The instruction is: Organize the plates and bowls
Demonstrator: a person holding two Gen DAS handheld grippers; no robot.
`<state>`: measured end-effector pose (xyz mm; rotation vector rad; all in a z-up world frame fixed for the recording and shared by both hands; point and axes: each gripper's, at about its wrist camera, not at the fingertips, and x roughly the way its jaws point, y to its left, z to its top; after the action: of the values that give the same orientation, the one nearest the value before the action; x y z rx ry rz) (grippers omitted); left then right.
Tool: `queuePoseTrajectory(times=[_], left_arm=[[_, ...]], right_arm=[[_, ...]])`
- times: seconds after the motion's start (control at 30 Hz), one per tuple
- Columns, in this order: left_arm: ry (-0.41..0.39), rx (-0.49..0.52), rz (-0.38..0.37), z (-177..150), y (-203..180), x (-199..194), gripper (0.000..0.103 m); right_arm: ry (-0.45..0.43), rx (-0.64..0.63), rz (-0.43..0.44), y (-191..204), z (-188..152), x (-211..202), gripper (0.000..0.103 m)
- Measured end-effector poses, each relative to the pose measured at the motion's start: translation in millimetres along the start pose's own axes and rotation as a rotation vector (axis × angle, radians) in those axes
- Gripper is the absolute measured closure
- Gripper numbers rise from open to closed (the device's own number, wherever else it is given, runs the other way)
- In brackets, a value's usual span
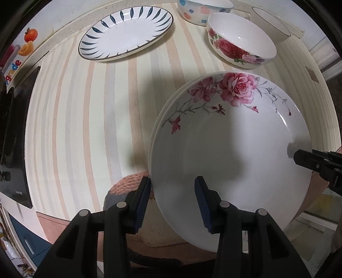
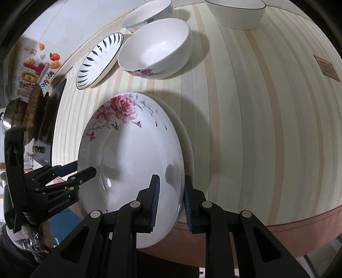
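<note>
A white plate with pink roses (image 1: 224,149) (image 2: 132,154) juts past the near table edge. It lies on a second like plate, of which only the rim (image 1: 152,132) (image 2: 189,145) shows. My left gripper (image 1: 174,192) (image 2: 84,167) is shut on the top plate's left rim, one pad outside and one on the plate's face. Opposite it, my right gripper (image 2: 171,192) (image 1: 299,158) is shut on the right rim. Further back stand an oval blue-leaf plate (image 1: 126,34) (image 2: 100,59) and a rose bowl (image 1: 241,42) (image 2: 156,47).
A flower-dotted bowl (image 1: 203,10) (image 2: 147,12) and a plain dark-rimmed bowl (image 1: 271,21) (image 2: 237,15) stand at the back of the striped tablecloth (image 1: 85,117) (image 2: 256,128). A black stove (image 1: 15,139) and a pot (image 2: 12,115) are at the left. The wall is behind.
</note>
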<state>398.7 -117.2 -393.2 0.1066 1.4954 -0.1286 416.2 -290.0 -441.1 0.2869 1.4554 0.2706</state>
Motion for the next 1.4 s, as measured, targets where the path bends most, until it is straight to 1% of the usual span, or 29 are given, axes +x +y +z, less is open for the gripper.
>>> queuePoseTrajectory(times=[0.17, 0.33, 0.4, 0.5, 0.6, 0.67, 0.77, 0.8, 0.83, 0.87, 0.97, 1.1, 1.17, 1.27, 1.33, 1.37, 1.4], left_arm=[[-0.017, 0.012, -0.006, -5.4, 2.3, -4.4, 0.063], [-0.039, 0.018, -0.001, -11.5, 5.6, -14.7, 0.063], [-0.041, 0.016, -0.012, -13.1, 9.3, -18.0, 0.063], [-0.045, 0.005, -0.022, -15.7, 18.0, -26.6, 0.063], [-0.068, -0.034, -0.053, -12.2, 40.0, -48.0, 0.063], [-0.108, -0.072, -0.070, -2.0, 62.9, -66.9, 0.063], [-0.158, -0.128, -0.060, 29.8, 97.2, -88.0, 0.063], [-0.167, -0.143, -0.050, 42.2, 106.5, -91.6, 0.063], [-0.181, -0.171, -0.032, 58.0, 125.1, -92.8, 0.063], [-0.186, -0.185, -0.027, 64.1, 131.0, -91.7, 0.063], [-0.176, -0.226, -0.009, 98.5, 165.4, -75.3, 0.063], [-0.134, -0.244, -0.007, 145.0, 193.2, -39.5, 0.063], [-0.113, -0.238, -0.016, 160.9, 196.4, -21.6, 0.063], [-0.074, -0.221, -0.036, 183.8, 201.6, 2.0, 0.063], [-0.052, -0.202, -0.033, 195.4, 202.1, 17.7, 0.063], [-0.044, -0.194, -0.039, 198.9, 202.0, 23.9, 0.063], [-0.040, -0.188, -0.042, 201.4, 201.7, 29.5, 0.067]], right_arm=[[0.004, 0.013, -0.012, 0.1, -2.8, -1.7, 0.080], [0.002, 0.022, -0.053, -2.5, -5.9, -5.9, 0.079], [0.000, 0.034, -0.027, -6.1, -8.0, -9.8, 0.080], [-0.009, 0.048, -0.020, -8.7, -12.1, -18.3, 0.080], [-0.035, 0.063, 0.006, -3.8, -9.5, -34.1, 0.079], [-0.065, 0.061, 0.041, 6.3, -3.3, -48.0, 0.079], [-0.110, 0.043, 0.102, 32.3, 19.9, -64.9, 0.079], [-0.123, 0.034, 0.119, 42.1, 30.1, -68.0, 0.079], [-0.132, 0.022, 0.135, 54.0, 42.2, -68.8, 0.079], [-0.141, 0.010, 0.142, 66.0, 56.6, -67.9, 0.079], [-0.168, 0.003, 0.105, 94.8, 101.3, -53.9, 0.079], [-0.140, 0.045, 0.052, 113.0, 163.9, -9.4, 0.079], [-0.124, 0.050, 0.024, 119.1, 186.8, 11.6, 0.079], [-0.088, 0.061, -0.010, 123.4, 209.5, 40.1, 0.079], [-0.071, 0.060, -0.042, 126.2, 222.6, 55.2, 0.079], [-0.059, 0.055, -0.063, 127.2, 226.4, 62.4, 0.079], [-0.062, 0.051, -0.088, 127.2, 229.2, 65.7, 0.080]])
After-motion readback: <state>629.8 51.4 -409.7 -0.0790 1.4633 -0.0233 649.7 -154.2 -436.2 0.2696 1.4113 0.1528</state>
